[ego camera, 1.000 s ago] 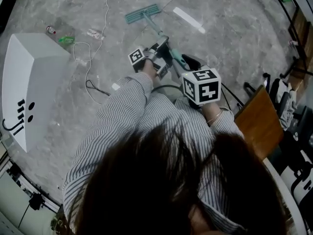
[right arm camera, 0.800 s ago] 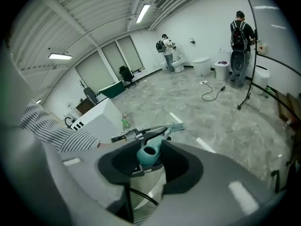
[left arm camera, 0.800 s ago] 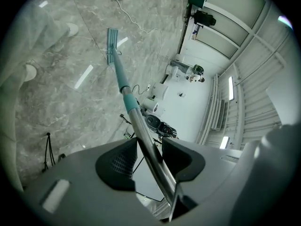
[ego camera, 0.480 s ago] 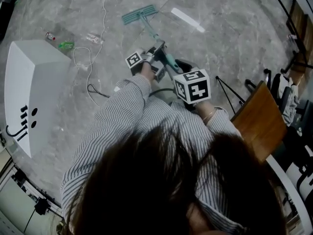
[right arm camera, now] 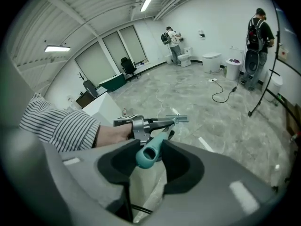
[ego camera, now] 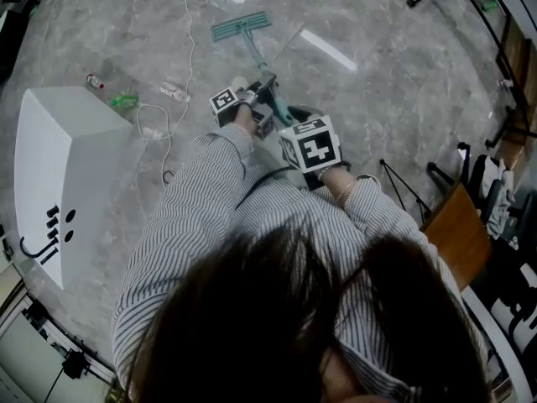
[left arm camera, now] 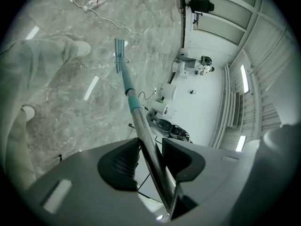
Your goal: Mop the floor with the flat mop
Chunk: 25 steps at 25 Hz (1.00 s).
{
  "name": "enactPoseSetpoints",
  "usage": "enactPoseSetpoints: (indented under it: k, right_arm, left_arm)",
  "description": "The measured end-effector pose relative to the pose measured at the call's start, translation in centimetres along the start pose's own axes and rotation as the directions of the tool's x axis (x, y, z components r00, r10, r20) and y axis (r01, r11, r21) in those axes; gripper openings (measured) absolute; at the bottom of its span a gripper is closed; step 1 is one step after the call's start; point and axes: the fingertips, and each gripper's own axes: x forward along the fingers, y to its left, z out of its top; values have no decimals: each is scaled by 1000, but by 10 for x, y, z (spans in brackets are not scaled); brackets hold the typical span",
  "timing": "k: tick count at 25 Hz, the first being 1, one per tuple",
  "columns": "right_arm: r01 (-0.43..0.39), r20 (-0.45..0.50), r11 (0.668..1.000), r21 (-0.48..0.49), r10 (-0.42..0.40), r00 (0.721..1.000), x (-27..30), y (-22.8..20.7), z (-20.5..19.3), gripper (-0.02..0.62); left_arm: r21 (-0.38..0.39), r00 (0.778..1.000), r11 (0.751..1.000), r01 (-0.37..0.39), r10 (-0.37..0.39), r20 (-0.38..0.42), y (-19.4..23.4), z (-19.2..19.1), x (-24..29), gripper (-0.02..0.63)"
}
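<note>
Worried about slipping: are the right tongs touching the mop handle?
Touching. The right gripper view shows the teal end of the mop handle wedged between the right tongs, against both pads.

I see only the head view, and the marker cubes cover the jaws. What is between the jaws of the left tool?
Observer: The left tool has the metal mop pole between its jaws, which are closing on it; the pads touch it.
Operator: And the right tool?
Observer: The right tool holds the teal grip at the pole's end.
Operator: Is anybody else in the room?
Observer: Yes, two stand far off by the white wall: one person, and a second person with a backpack.
</note>
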Motion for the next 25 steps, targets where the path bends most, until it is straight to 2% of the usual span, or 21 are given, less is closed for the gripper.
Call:
enactPoseSetpoints:
  k: [3, 8, 14, 18, 25]
  right_arm:
    - [12, 20, 1000, 29, -12, 1000, 41, -7, 68, 144]
    - [43, 31, 994, 96, -46, 998, 114, -20, 187, 143]
    - [88, 33, 987, 137, -93, 995, 197, -35, 333, 141]
    - [94, 49, 983, 155, -102, 994, 236, -55, 421, 140]
    - [119, 76, 975, 186, -135, 988, 290, -109, 533, 133]
  left_arm:
    - [-11, 1000, 1000, 24, -24, 9, -42, 61, 31, 158]
    - [16, 1000, 1000, -23, 23, -10, -105, 172, 86, 158]
    - [46, 996, 998, -42, 46, -75, -202, 289, 152, 161]
    - [38, 996, 999, 2, 1, -84, -260, 352, 201, 169]
    - [22, 997, 998, 58, -57, -46, -326, 435, 285, 172]
